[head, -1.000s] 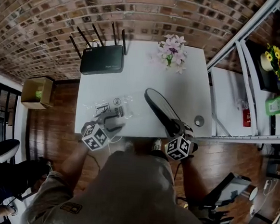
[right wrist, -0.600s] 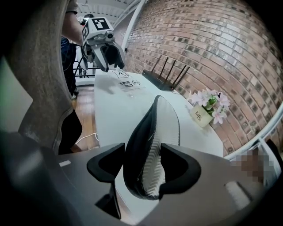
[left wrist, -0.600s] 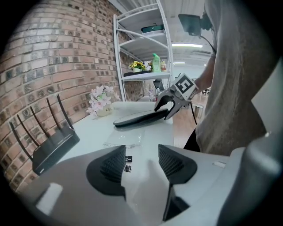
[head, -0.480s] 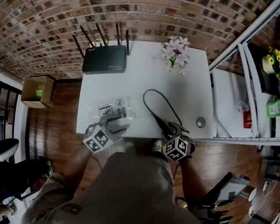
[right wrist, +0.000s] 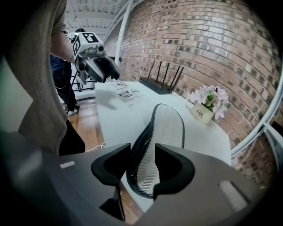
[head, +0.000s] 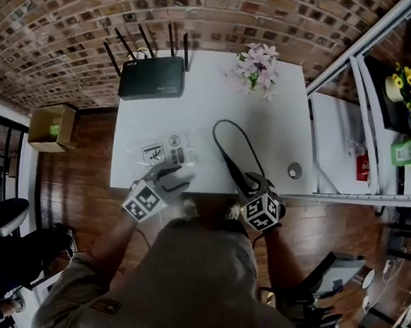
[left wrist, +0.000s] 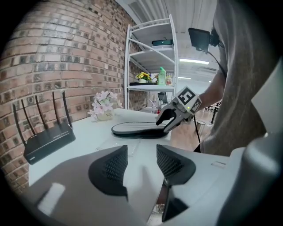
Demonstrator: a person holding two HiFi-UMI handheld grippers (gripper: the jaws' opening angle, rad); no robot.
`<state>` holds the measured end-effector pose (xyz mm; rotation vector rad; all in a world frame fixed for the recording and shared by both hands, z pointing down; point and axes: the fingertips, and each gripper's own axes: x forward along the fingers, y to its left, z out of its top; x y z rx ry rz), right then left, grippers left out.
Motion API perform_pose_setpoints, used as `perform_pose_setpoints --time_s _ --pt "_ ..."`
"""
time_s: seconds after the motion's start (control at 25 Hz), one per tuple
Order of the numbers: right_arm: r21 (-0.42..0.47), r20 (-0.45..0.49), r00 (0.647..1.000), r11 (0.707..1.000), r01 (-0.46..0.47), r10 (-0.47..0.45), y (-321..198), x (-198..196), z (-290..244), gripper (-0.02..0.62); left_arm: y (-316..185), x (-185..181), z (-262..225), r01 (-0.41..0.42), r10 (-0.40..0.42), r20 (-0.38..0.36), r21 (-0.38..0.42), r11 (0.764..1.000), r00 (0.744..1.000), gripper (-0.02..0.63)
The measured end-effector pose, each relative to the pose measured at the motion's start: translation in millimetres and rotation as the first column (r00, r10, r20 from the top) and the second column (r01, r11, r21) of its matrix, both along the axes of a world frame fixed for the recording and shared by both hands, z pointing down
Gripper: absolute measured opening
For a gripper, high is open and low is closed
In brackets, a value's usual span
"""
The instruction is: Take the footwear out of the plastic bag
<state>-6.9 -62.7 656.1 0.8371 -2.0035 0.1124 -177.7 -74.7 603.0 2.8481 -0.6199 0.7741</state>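
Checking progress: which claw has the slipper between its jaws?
The right claw: its jaws are closing on the slipper at one end. On the left claw, jaws also closing, only table shows between.

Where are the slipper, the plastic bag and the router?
slipper [right wrist: 167,128]: right gripper view, on its ribbed grey sole.
plastic bag [head: 165,152]: head view, on its printed labels.
router [head: 152,79]: head view, on the top of its black case.

Bright, even light, fisheye-warped edges
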Motion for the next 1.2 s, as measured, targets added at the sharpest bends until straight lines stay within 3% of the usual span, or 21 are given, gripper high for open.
perform_pose_setpoints --time_s 0.44,0.64,1.0,1.2 --pt "0.088 0.125 0.99 0.995 0.055 -0.066 29.4 8.1 -38.0 0.087 39.1 44.5 -26.0 0.116 -0.116 -0.102 -0.007 0.993 0.988 0.075" --pt "0.141 0.213 0.973 0.988 0.061 -0.09 56.3 21.4 -65.5 0.052 66.4 70.5 -28.2 0.18 -0.187 -0.159 -0.057 0.982 0.969 0.014" --pt "0.145 0.474 0.872 0.988 0.058 -0.121 130.5 51.3 -114.8 0.015 140.6 137.9 -57.5 0.25 -0.263 -0.255 -0.083 0.965 0.931 0.002" --pt "0.137 0.565 0.815 0.989 0.063 -0.13 168.3 61.7 -133.6 0.014 179.4 160.1 -70.6 0.293 -0.308 -0.304 -0.095 0.951 0.902 0.002"
